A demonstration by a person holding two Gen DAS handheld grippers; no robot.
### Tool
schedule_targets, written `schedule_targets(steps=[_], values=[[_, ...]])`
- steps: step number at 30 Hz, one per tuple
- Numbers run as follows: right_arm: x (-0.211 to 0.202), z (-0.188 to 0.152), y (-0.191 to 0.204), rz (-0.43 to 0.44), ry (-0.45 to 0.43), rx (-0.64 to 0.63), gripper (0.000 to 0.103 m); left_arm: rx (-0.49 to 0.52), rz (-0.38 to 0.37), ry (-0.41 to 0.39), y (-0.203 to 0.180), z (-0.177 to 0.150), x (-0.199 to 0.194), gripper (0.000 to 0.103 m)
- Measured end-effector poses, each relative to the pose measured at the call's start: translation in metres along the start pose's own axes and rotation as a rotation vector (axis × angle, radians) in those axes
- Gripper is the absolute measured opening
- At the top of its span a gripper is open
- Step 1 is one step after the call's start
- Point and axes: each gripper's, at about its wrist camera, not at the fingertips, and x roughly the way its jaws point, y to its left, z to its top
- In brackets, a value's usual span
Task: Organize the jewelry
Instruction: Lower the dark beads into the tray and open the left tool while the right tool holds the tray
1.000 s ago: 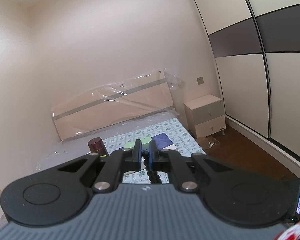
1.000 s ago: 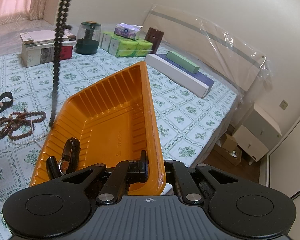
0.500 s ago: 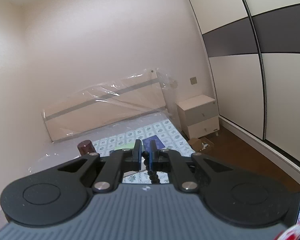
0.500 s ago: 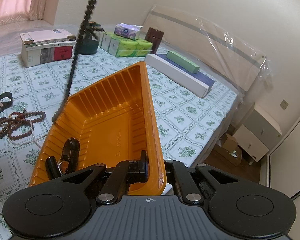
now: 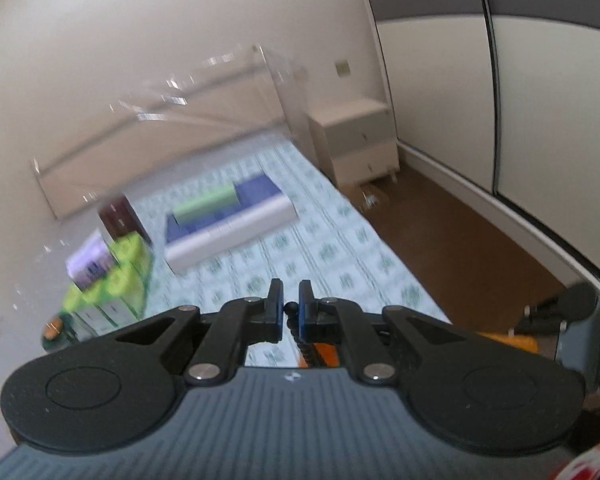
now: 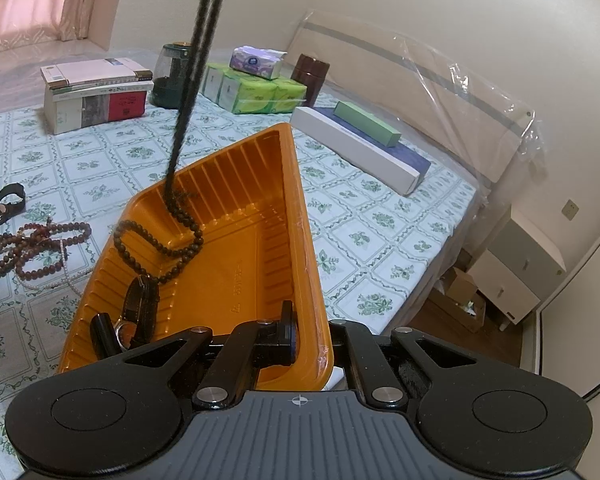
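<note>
My left gripper [image 5: 290, 307] was clamped on the dark bead strand [image 6: 180, 216]; it hung down into the orange tray [image 6: 256, 248], its lower end coiled on the tray floor beside a watch [image 6: 140, 308]; my right gripper [image 6: 300, 334] pinched the tray's near rim; more beads [image 6: 28, 248] lay on the bedspread [image 6: 360, 216].

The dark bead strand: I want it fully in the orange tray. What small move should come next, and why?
Probably lower the left gripper further before opening: the dark bead strand only partly coils in the orange tray, the rest hangs taut above.
</note>
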Motion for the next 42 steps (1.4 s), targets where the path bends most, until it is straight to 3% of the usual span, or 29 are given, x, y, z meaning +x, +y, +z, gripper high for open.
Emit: schedule_targets(steps=[7, 11, 29, 37, 42], values=[[0.002, -0.001, -0.001, 0.000, 0.005, 0.003, 0.005, 0.012, -0.045, 0.144, -0.011, -0.033, 0.048, 0.006], [0.003, -0.001, -0.003, 0.002, 0.006, 0.004, 0.005, -0.001, -0.066, 0.178, -0.017, -0.042, 0.064, 0.006], [0.004, -0.001, -0.006, 0.007, 0.010, 0.013, 0.005, -0.047, -0.094, 0.233, -0.028, -0.049, 0.100, 0.010], [0.005, -0.001, -0.007, 0.007, 0.011, 0.017, 0.005, -0.091, -0.060, 0.230, -0.012, -0.059, 0.089, 0.017], [0.006, -0.002, -0.007, 0.008, 0.011, 0.018, 0.005, -0.169, -0.026, 0.218, 0.006, -0.083, 0.067, 0.020]])
